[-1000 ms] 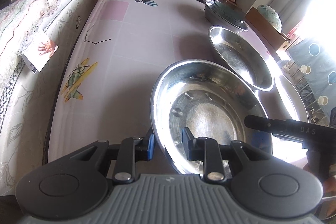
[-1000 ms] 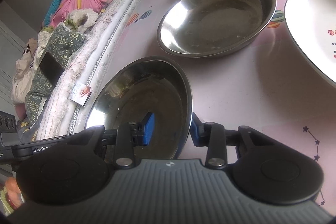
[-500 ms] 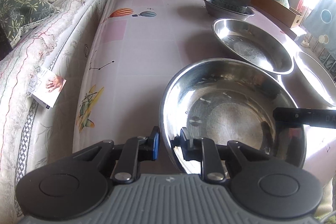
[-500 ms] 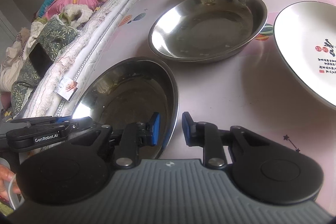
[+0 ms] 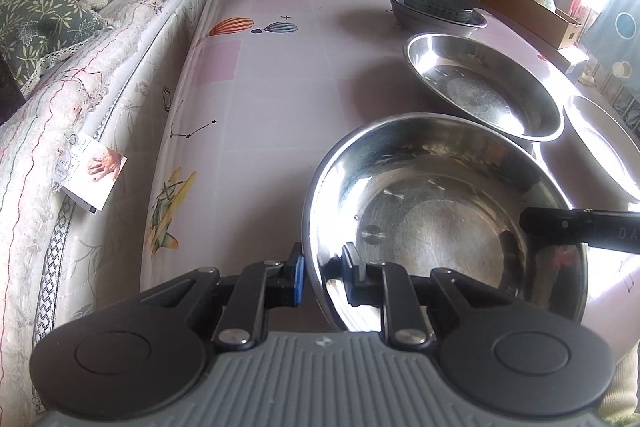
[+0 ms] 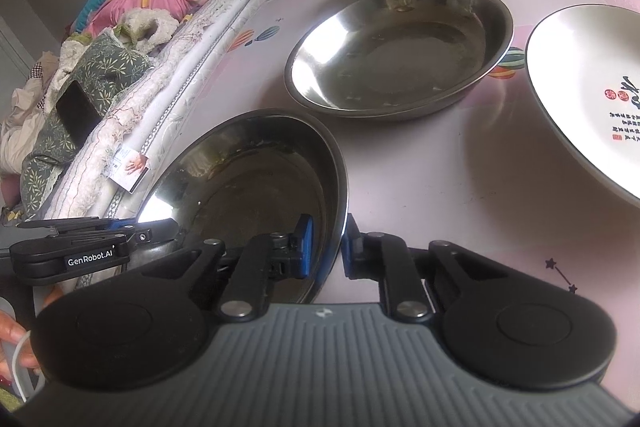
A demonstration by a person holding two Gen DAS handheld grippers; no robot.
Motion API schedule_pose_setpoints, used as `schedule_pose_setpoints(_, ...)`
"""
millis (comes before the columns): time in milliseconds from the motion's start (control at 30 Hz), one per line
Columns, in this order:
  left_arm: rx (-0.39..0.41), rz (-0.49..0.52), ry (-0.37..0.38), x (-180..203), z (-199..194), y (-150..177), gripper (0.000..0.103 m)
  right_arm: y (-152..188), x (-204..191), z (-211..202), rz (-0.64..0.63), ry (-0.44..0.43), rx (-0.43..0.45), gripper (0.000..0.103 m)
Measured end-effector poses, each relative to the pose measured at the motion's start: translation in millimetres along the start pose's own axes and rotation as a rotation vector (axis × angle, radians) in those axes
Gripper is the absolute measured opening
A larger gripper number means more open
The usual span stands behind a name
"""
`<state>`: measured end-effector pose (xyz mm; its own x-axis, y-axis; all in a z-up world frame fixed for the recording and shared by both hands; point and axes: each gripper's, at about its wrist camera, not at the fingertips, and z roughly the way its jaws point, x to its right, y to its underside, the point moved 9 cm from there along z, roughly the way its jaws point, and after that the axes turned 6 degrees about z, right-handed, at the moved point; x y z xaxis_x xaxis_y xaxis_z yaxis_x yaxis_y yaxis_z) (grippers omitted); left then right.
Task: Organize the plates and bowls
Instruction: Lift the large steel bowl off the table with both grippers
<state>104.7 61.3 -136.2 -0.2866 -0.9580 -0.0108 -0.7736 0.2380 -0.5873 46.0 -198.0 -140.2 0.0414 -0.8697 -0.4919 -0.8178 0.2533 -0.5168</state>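
Both pairs of fingers have just pinched shut on the rim of the near shiny steel bowl (image 5: 432, 211): left gripper (image 5: 322, 273) at its left edge, right gripper (image 6: 326, 247) opposite. It sits on the pink patterned table (image 5: 280, 99), near a second steel bowl (image 6: 400, 47), now ready to lift and stack.

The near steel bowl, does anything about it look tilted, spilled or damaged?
Nothing stands out. The near steel bowl looks empty and undented, with no spill around it; the left gripper and right gripper each pinch its rim.
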Motion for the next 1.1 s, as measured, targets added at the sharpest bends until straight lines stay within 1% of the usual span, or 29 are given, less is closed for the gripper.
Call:
schedule_pose_setpoints(567, -0.016, -0.003, 0.007, 3.7, -4.6, 5.3, 0.02, -2.7, 2.4, 0.9, -0.013, 0.013, 0.014, 0.013)
schedule_pose_setpoints(767, -0.026, 0.0, 0.009, 4.8, -2.9, 4.3, 0.02, -1.2, 4.8, -3.1, -0.015, 0.025, 0.022, 0.015)
schedule_pose_setpoints(967, -0.029, -0.004, 0.01, 5.2, -1.4, 3.9, 0.022, 1.3, 5.0, -4.7, -0.013, 0.016, 0.022, 0.015)
schedule_pose_setpoints(1100, -0.029, -0.018, 0.026, 4.9, -1.6, 4.0, 0.022, 2.8, 3.2, -3.9, -0.009, -0.001, 0.019, 0.015)
